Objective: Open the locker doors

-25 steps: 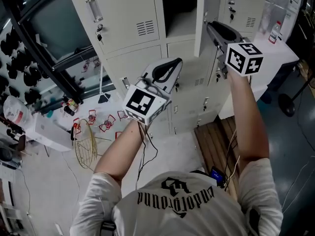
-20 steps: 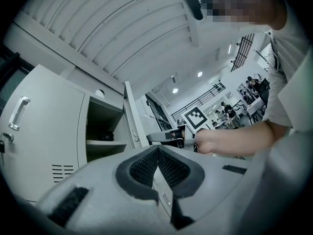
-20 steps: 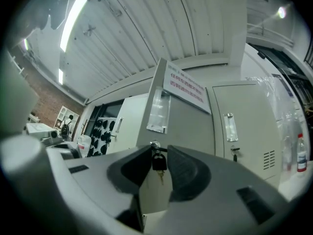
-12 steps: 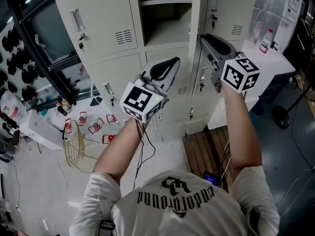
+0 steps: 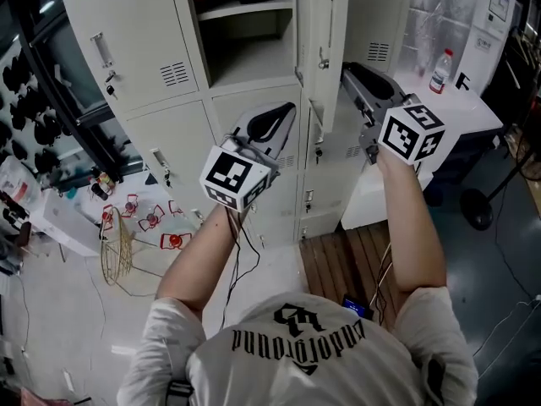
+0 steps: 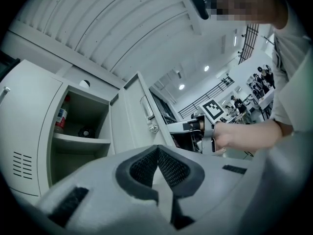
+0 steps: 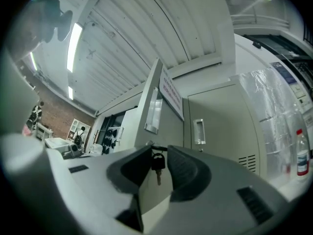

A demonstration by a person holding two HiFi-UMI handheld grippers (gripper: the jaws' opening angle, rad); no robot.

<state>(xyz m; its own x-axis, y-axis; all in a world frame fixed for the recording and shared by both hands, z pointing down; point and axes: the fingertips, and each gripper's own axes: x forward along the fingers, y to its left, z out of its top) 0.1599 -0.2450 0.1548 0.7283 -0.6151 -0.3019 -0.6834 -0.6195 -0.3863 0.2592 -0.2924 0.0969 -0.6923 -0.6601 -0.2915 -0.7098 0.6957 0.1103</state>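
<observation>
Cream metal lockers point(image 5: 135, 66) fill the view. The right gripper point(image 7: 157, 151) clamps the open upper locker door point(image 5: 323, 24) at its dangling black key point(image 7: 157, 166). The left gripper point(image 6: 157, 150) hovers closed and empty. Inside the locker, a red-and-white can point(image 6: 60, 119) stands on the shelf point(image 6: 80, 140). A clear plastic bottle point(image 5: 438, 70) stands on the white tabletop point(image 5: 473, 108) to the right.

Left gripper point(image 5: 275, 123): white moulded shell, black meshed pads point(image 6: 173, 169), and a white cube point(image 5: 237, 178) with black square markers at the rear. A thin dark cable point(image 5: 237, 260) runs from it.
Right gripper point(image 5: 355, 76): same white shell, black-lined jaws, matching marker cube point(image 5: 412, 136).
Person: pale short-sleeved T-shirt point(image 5: 355, 379), with dark lettering point(image 5: 300, 338) and an emblem printed across it.
</observation>
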